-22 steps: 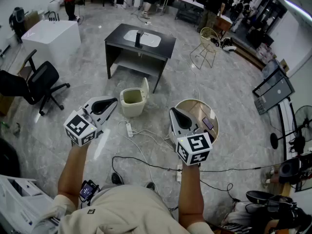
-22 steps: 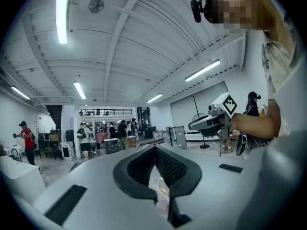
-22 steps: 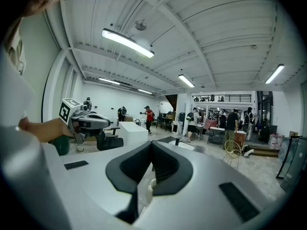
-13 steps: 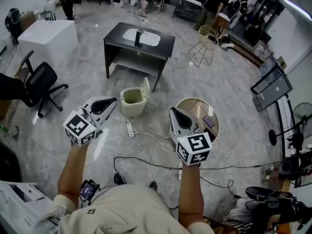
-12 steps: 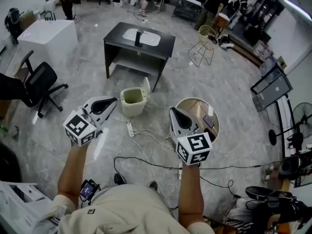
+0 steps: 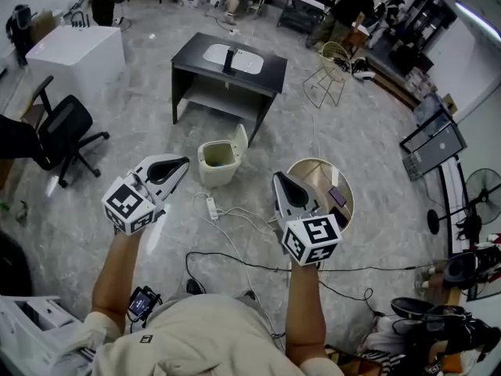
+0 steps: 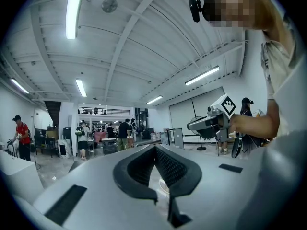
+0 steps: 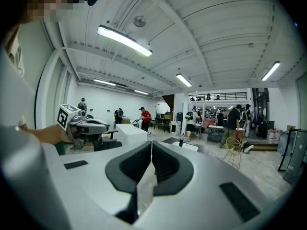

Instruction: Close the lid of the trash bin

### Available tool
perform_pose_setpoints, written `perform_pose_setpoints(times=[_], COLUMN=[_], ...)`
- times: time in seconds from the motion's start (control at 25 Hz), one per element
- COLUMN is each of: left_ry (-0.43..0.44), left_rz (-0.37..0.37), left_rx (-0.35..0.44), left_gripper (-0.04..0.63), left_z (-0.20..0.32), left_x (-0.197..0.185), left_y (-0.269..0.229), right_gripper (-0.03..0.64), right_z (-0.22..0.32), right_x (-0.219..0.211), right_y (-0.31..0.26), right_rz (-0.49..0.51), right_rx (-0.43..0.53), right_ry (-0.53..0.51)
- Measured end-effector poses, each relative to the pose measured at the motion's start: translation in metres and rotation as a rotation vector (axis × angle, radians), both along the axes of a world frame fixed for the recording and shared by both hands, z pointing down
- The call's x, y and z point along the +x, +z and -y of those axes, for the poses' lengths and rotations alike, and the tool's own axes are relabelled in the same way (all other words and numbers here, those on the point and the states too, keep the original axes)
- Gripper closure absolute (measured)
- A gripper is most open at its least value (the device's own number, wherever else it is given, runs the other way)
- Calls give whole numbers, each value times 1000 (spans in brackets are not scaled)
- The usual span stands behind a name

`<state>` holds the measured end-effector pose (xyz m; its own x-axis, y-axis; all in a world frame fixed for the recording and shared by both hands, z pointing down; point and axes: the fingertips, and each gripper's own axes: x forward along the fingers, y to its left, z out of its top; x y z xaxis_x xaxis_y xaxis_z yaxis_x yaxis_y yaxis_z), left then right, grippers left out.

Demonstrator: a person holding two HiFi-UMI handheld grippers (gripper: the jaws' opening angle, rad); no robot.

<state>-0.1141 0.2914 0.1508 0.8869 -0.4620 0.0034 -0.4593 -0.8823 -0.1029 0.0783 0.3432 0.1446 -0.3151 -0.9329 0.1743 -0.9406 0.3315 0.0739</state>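
A small cream trash bin (image 6: 218, 163) stands on the grey floor ahead of me, in front of a black table. Its lid (image 6: 240, 142) stands upright at the bin's right rim, so the bin is open. My left gripper (image 6: 182, 162) is held in the air to the left of the bin and short of it, shut and empty. My right gripper (image 6: 276, 179) hovers to the right of the bin, also shut with nothing in it. In the left gripper view (image 7: 154, 148) and the right gripper view (image 8: 151, 145) the jaws meet; the bin is hidden in both.
The black table (image 6: 268, 72) with a white basin is behind the bin. A power strip (image 6: 210, 207) and cables lie on the floor near it. A round mirror-like tabletop (image 6: 338, 188) is at the right, an office chair (image 6: 64, 134) at the left, a wire chair (image 6: 329, 77) beyond.
The head view has shifted a little, so the bin and table sit slightly further right. Both grippers keep their places and stay shut.
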Motion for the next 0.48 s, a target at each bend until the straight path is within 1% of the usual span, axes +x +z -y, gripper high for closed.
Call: perform_pose_setpoints(times=[0.28, 0.48], left_ry=[-6, -42], left_rz=[-13, -18], left_rx=[1, -10], left_gripper=[580, 580], left_z=[9, 21], left_x=[-19, -34], left_y=[0, 3], right_gripper=[592, 592], right_z=[16, 38], right_x=[-20, -34], right_y=[0, 4], right_rz=[-8, -7], right_rx=[-7, -21], right_ry=[-11, -49])
